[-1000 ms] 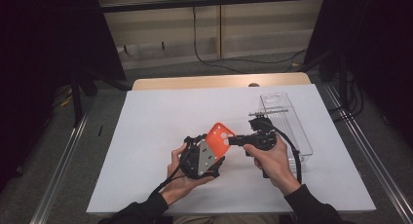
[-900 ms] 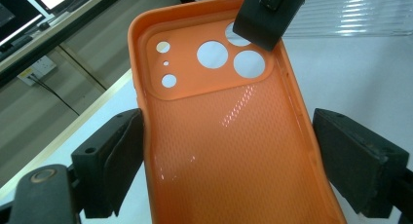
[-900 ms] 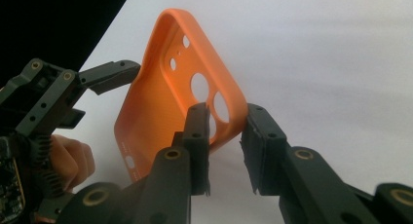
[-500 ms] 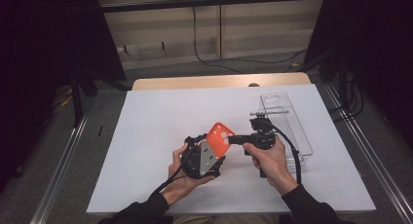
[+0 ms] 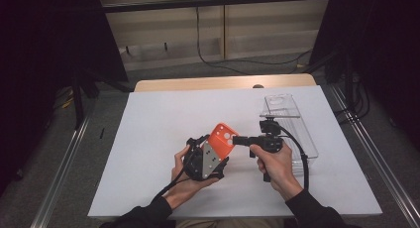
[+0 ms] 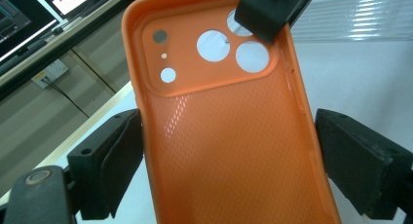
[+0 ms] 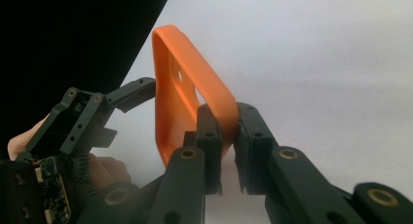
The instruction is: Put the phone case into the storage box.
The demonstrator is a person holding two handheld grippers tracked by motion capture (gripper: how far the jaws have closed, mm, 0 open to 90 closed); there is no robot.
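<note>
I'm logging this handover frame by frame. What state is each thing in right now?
orange phone case: empty, held off the table, inside facing the left gripper's camera.
left gripper: jaws on both long sides of the case; the right one seems slightly off.
right gripper: shut on the case's top edge by the camera cutouts.
clear plastic box: lying on the table, apparently empty.

Even overhead light falls on the white bench (image 5: 148, 139) in the high view, while the room around it sinks into near black at both sides. Shadows under the hands are faint and soft. In the left gripper view the orange phone case (image 6: 234, 151) is sharp, with a small sheen on its textured inside; the background is washed out and soft. In the right gripper view the bench glares white and blurred, and a black area takes the upper left.
</note>
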